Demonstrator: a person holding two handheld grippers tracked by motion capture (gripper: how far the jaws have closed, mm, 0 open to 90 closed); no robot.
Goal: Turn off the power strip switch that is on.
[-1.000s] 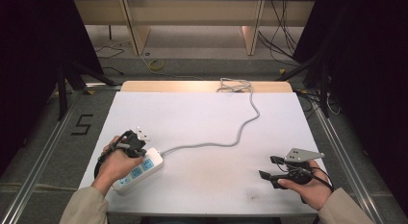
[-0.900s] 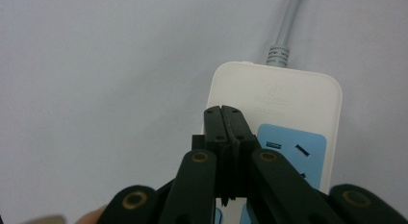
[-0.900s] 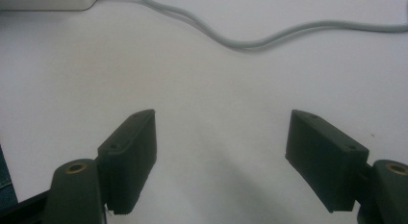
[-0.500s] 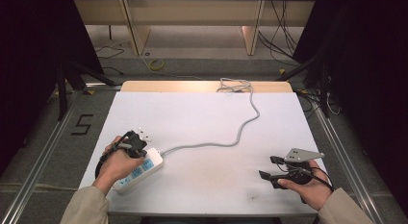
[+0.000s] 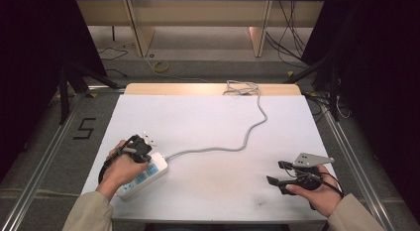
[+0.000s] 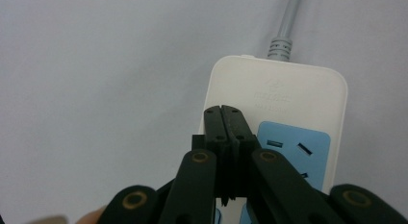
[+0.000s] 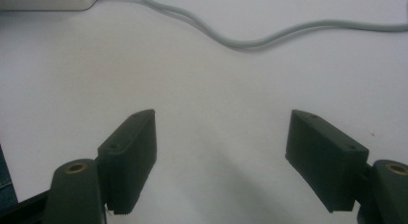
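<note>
High view: the power strip (image 5: 144, 174) lies at the bench's (image 5: 213, 117) near left, under the left gripper (image 5: 140, 148); the right gripper (image 5: 275, 173) waits well apart. Left gripper view: fingers (image 6: 225, 125) pressed together, empty, over the strip's cord end. Right gripper view: fingers (image 7: 131, 152) wide. Rigid, light, smooth plastic, probably best pinched across its narrow sides; the stiff cord (image 5: 247, 134) will drag
</note>
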